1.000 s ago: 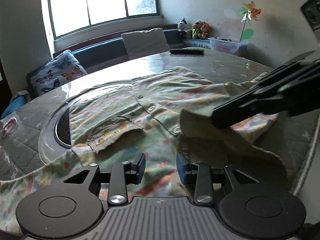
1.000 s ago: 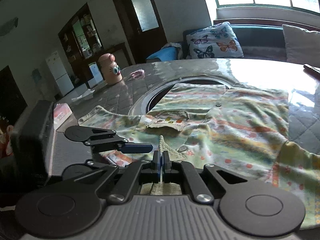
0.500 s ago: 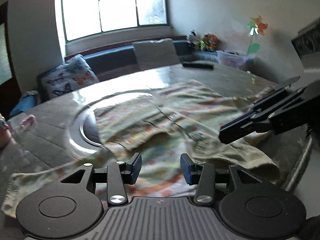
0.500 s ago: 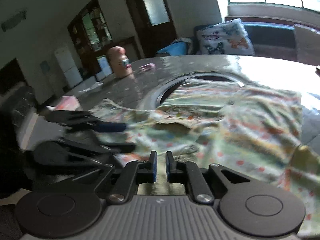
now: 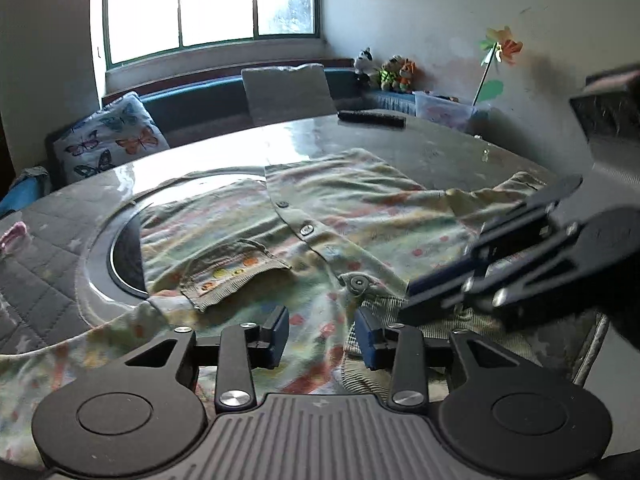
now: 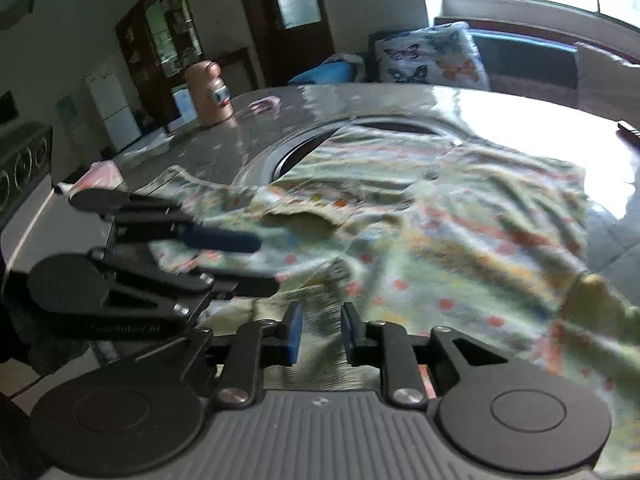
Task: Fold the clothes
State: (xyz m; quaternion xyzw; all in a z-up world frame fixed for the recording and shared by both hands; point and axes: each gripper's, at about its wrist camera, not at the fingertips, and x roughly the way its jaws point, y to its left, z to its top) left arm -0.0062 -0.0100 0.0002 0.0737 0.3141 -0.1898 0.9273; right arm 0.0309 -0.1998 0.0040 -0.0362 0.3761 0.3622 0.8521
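A pale green buttoned garment (image 5: 320,216) with a coloured print lies spread over the round table (image 5: 420,148). It also shows in the right wrist view (image 6: 460,232). Its ribbed collar (image 5: 236,276) sits near the front, with a ribbed hem bunched below. My left gripper (image 5: 322,336) is open just above the garment's near part, empty. My right gripper (image 6: 319,336) is open over the ribbed hem, empty. Each gripper shows in the other's view: the right one (image 5: 460,288) and the left one (image 6: 256,264).
A dark round recess (image 5: 124,256) in the table lies partly under the garment. A remote (image 5: 372,118) rests at the far edge. A butterfly cushion (image 5: 108,144) is on the bench behind. A pink jar (image 6: 210,94) stands at the table's far left.
My right gripper let go of the ribbed hem and opened. The fold of cloth it held has dropped onto the garment. My left gripper stayed open and shifted slightly.
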